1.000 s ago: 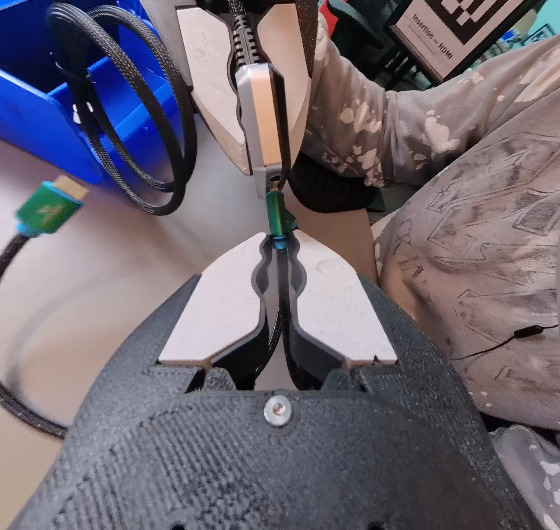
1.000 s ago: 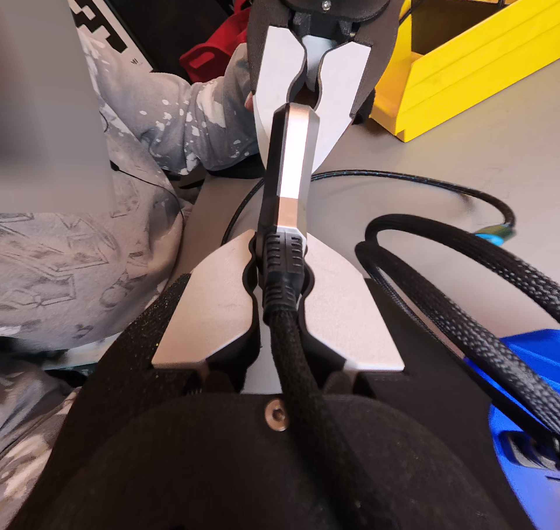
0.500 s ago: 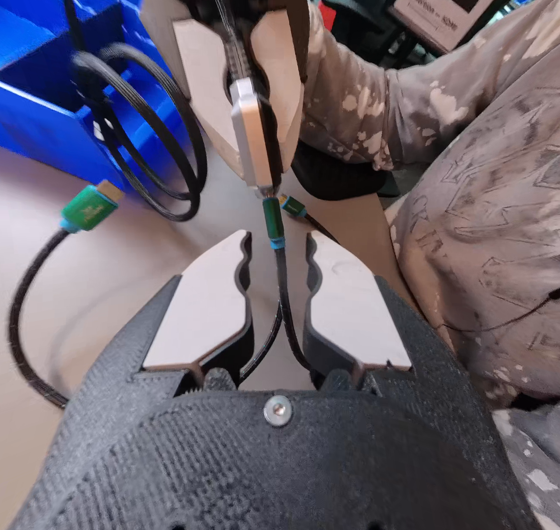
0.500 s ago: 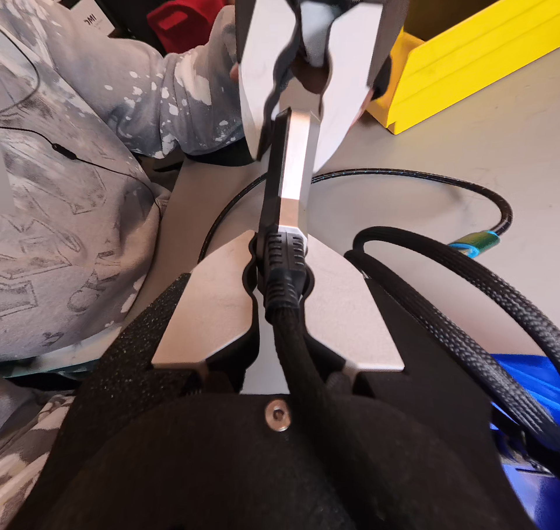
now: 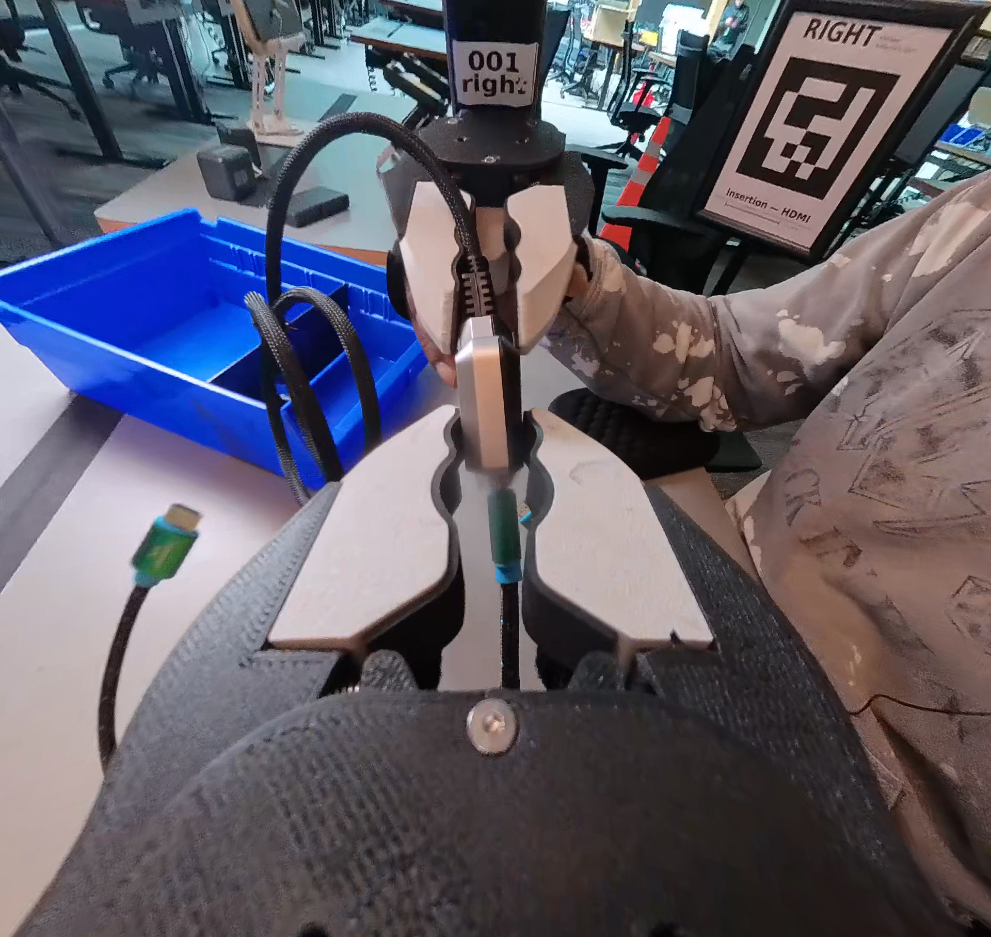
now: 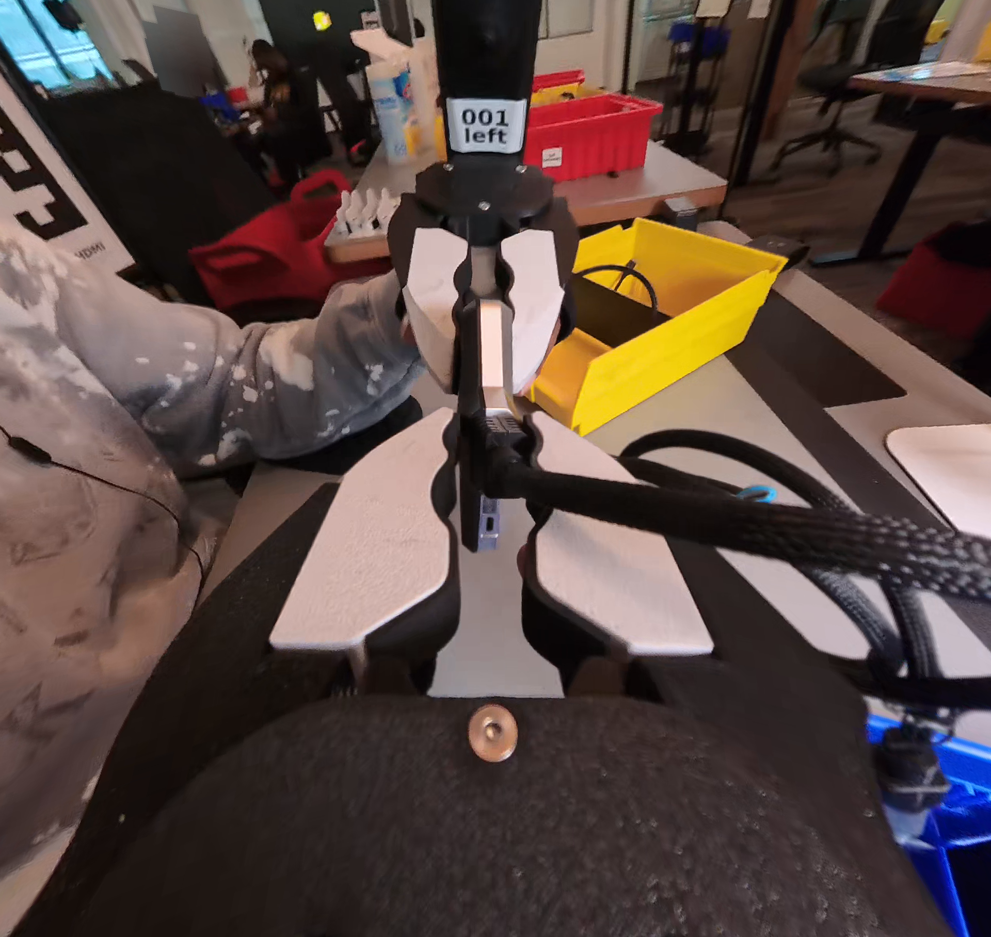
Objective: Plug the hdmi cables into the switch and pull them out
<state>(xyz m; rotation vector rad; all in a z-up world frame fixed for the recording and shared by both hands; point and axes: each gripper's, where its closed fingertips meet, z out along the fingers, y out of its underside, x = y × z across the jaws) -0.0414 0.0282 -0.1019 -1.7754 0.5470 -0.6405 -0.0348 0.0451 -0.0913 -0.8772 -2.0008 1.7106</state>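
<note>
Left gripper (image 5: 490, 453) spread around the rigid, light HDMI switch (image 5: 485, 402); right gripper (image 6: 490, 453) pinches its stiff braided lead. Grip the green plug (image 5: 504, 533) by its hard shell.

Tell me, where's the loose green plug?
In the left wrist view the loose green plug lies on the table at the left, just in front of the blue bin.

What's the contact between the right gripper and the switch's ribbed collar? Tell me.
Touching. The left wrist view shows the right gripper closed on the ribbed collar, holding the switch aloft.
</note>
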